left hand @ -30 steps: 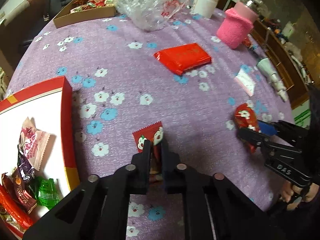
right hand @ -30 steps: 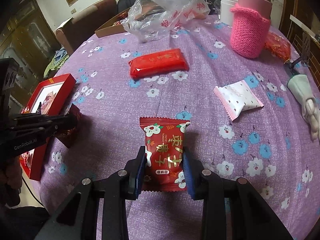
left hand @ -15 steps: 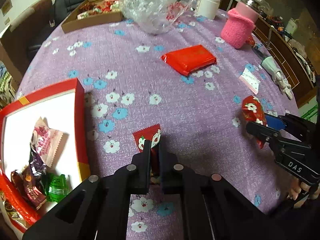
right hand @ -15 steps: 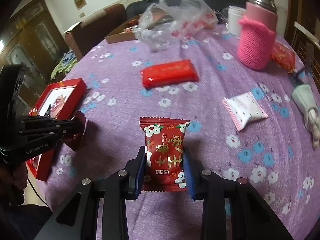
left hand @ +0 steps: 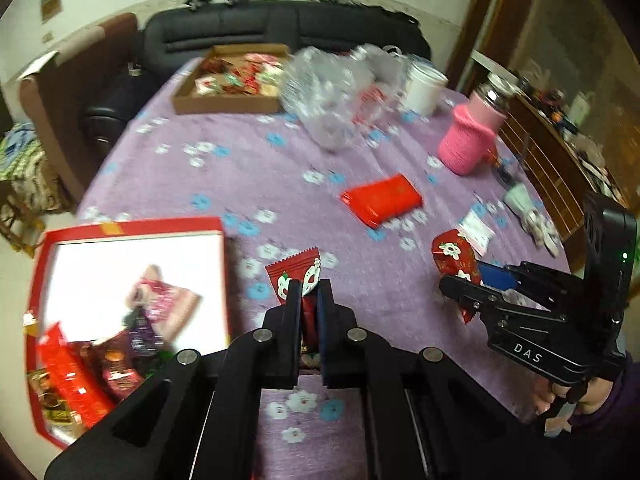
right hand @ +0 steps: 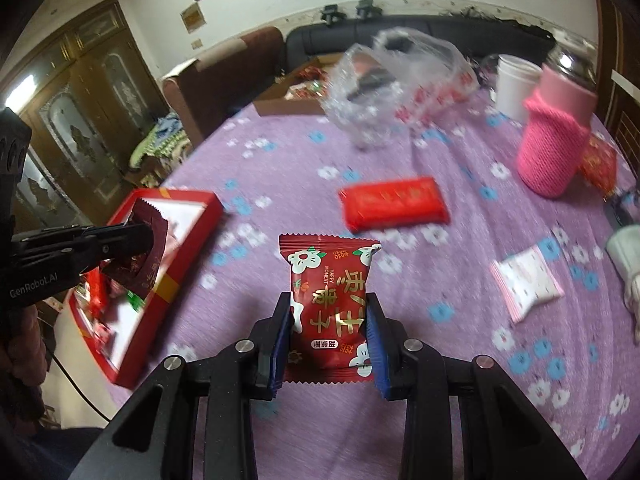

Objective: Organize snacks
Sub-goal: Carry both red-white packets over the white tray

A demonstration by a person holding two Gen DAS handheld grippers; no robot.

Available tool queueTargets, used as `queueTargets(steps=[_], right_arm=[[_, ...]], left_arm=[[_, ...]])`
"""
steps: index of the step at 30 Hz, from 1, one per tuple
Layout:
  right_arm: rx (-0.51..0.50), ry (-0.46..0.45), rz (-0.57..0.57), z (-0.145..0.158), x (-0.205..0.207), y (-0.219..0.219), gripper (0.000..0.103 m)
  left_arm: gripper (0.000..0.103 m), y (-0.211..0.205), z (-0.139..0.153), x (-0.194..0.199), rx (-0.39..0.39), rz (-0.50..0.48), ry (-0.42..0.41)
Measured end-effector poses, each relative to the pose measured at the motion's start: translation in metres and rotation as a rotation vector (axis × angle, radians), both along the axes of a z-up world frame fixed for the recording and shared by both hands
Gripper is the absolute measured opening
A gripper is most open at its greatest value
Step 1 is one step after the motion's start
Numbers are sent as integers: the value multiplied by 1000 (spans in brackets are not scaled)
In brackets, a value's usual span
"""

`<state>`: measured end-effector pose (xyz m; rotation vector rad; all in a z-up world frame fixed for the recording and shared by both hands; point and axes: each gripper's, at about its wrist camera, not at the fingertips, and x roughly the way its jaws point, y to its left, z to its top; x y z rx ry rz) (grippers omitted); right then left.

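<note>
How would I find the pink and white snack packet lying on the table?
Start at the tall bottle in the pink knitted sleeve on the purple flowered tablecloth. Come toward the camera past the long flat red packet to the small pillow-shaped packet. It is the only pale one, white with pink crimped ends; the loose packets nearby are red.

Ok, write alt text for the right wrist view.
The right claw grips a red snack packet above a purple floral tablecloth. At left, the left claw holds another packet over a red box.
</note>
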<state>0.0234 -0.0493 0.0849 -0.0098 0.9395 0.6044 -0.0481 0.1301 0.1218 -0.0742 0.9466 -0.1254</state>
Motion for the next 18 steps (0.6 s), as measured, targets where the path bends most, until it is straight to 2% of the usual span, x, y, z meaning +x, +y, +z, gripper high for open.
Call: queueTargets(steps=[7, 18], right_arm=[[43, 10, 80, 8, -1, 31, 35], [49, 4, 244, 10, -4, 88, 34]], left_arm=[[5, 23, 18, -11, 73, 107, -28], [5, 62, 25, -33, 124, 261, -33]])
